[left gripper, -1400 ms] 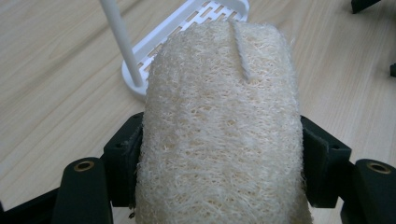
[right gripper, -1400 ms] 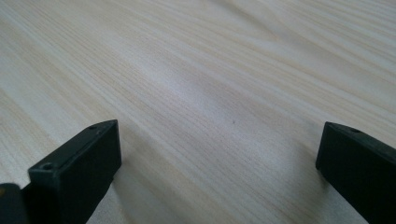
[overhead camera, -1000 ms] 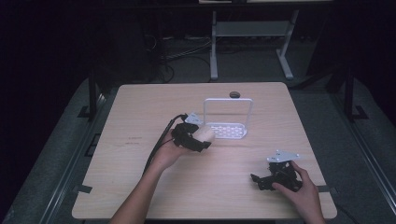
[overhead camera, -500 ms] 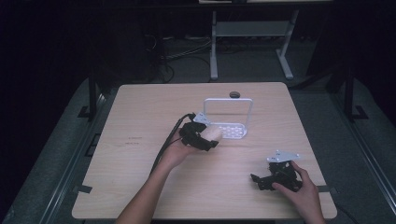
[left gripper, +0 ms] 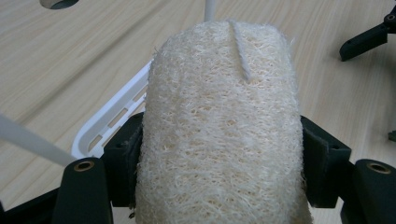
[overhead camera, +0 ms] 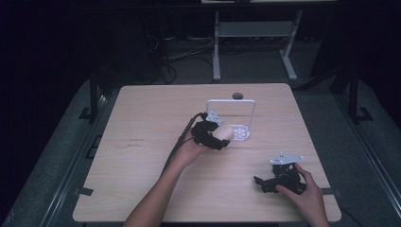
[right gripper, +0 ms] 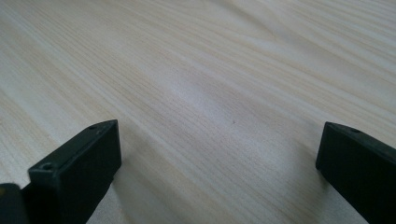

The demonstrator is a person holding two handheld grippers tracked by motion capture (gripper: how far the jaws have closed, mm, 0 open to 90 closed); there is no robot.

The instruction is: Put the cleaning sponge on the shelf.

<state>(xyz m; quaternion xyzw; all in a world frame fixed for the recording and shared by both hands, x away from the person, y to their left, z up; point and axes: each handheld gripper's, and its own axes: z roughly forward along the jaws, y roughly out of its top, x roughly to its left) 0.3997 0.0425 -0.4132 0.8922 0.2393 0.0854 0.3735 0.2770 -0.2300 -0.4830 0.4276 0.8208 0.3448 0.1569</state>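
Wooden table (overhead camera: 142,189), metal stand (overhead camera: 253,33) behind

The white rack (overhead camera: 231,119) stands mid-table; bare table (overhead camera: 142,165) lies open around it.

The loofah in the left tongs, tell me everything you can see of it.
The loofah is a pale cream, oblong pad of coarse, fuzzy woven fibre, with a thin raised ridge running along its far end. The left tongs clamp it from both sides, black pads pressing its flanks. It is held over the table, just before the white rack.
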